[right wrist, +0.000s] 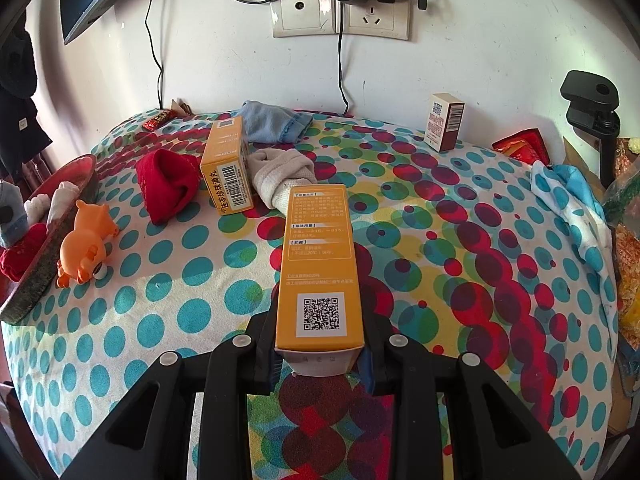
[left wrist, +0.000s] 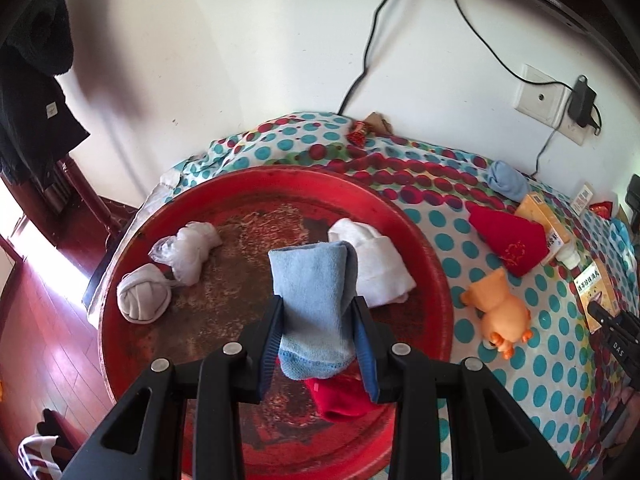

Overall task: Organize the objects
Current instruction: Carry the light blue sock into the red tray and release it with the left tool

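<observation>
Left wrist view: the left gripper (left wrist: pixel 316 320) pinches a blue sock (left wrist: pixel 312 300) above the red tray (left wrist: pixel 424 256), apparently ready to drop it there; right wrist view: the right gripper (right wrist: pixel 320 340) clamps an orange box (right wrist: pixel 318 264) over the dotted cloth (right wrist: pixel 460 280), its destination undecided.

Red cloth (left wrist: pixel 340 398) in red tray (left wrist: pixel 420 240) half hidden behind held blue sock (left wrist: pixel 312 300). Right gripper (left wrist: pixel 612 328) cut off at frame edge. Small print on held orange box (right wrist: pixel 320 264) unreadable. Beige sock (right wrist: pixel 280 176) partly hidden behind that box.
</observation>
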`<state>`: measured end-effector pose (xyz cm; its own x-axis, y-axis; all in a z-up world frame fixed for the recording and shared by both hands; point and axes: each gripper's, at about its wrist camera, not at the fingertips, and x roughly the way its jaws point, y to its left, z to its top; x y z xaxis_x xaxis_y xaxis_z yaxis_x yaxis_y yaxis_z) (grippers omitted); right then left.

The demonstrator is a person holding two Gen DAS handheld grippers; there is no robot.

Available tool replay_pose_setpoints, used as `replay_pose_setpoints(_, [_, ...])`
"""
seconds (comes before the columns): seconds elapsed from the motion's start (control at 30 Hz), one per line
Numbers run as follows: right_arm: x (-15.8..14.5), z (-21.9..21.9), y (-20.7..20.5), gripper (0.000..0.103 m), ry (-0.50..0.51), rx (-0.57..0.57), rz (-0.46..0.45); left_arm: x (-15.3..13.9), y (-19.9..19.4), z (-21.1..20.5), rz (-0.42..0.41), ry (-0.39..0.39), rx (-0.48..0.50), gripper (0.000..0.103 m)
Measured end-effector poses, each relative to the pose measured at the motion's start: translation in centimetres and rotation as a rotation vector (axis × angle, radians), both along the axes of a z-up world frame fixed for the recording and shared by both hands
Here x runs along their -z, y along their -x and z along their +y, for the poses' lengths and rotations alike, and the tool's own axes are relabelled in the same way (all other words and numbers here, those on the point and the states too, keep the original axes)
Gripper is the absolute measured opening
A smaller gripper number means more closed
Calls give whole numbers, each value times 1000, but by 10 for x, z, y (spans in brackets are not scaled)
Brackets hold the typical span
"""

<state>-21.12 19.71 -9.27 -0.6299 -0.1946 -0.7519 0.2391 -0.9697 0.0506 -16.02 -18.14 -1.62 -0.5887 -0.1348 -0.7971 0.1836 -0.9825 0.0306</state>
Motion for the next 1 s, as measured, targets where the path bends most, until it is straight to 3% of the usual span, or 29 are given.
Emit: replay_pose_setpoints(1.0, [3,1,0,28,-7,4,-15,28,19,-101,-35,-62,-179,34])
